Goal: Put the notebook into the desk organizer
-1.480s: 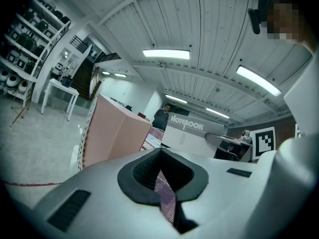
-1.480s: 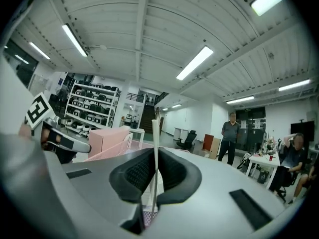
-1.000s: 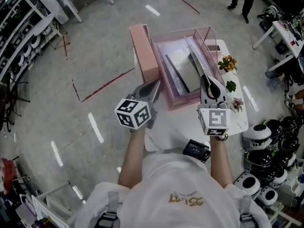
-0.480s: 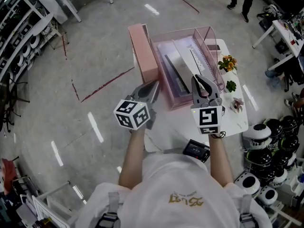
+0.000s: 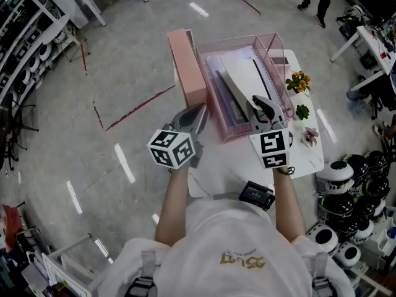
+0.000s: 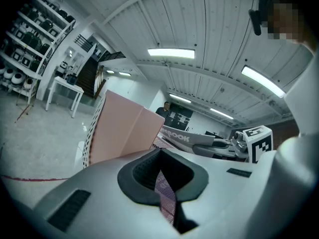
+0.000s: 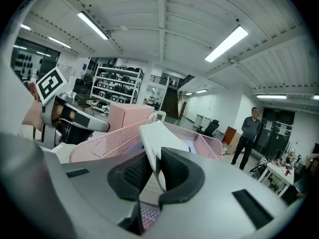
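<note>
We take this for the release step. The notebook [image 5: 242,79] is already down inside the desk organizer [image 5: 237,41], leaning in its middle compartment with the white cover up and the spiral along its right edge. Its near end sits between the fingers of the right gripper [image 5: 265,106]. Those fingers are opening to a narrow gap, and in the right gripper view the pads seem to have just let go of the cover. The left gripper [image 5: 199,112] has its fingers closed on the pink mesh rim at the organizer's near left corner, steadying it on the bench [image 5: 304,157].

Next, as we judge it, the right fingers need to part a little more and draw straight back toward us, clear of the notebook's edge without dragging it out. Only then should the left gripper let go of the rim.

Compared with a second ago, the notebook has tipped leftward and lies flatter, so more of its cover shows than the steep, nearly edge-on sheet we saw then. The right gripper has moved a little forward and to the left, toward the organizer. The left gripper and the organizer have not shifted
</note>
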`<action>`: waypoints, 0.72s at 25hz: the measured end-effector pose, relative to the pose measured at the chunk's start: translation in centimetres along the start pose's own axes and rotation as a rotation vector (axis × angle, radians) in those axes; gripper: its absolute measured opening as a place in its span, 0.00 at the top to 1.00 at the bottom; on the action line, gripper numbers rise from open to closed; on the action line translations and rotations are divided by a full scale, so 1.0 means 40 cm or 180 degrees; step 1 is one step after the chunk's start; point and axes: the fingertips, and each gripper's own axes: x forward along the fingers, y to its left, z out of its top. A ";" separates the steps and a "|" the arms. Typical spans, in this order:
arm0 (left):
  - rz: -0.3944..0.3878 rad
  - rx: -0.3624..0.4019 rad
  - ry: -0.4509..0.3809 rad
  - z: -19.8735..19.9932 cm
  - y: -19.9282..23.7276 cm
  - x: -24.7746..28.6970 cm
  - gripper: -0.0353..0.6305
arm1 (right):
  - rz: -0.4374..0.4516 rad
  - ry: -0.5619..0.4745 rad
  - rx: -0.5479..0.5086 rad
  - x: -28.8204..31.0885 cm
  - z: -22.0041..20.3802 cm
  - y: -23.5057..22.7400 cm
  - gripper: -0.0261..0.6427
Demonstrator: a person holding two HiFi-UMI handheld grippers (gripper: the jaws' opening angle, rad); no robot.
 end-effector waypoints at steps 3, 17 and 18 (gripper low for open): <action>0.0009 -0.0010 0.0007 -0.002 0.004 0.002 0.92 | 0.0102 0.0090 0.0016 0.013 -0.010 0.007 0.88; 0.0049 -0.0047 0.0026 -0.015 0.019 0.011 0.92 | 0.0560 0.0286 0.0167 0.046 -0.051 0.032 0.81; 0.0049 -0.0048 0.0028 -0.016 0.018 0.012 0.92 | 0.0583 0.0294 0.0182 0.045 -0.052 0.034 0.80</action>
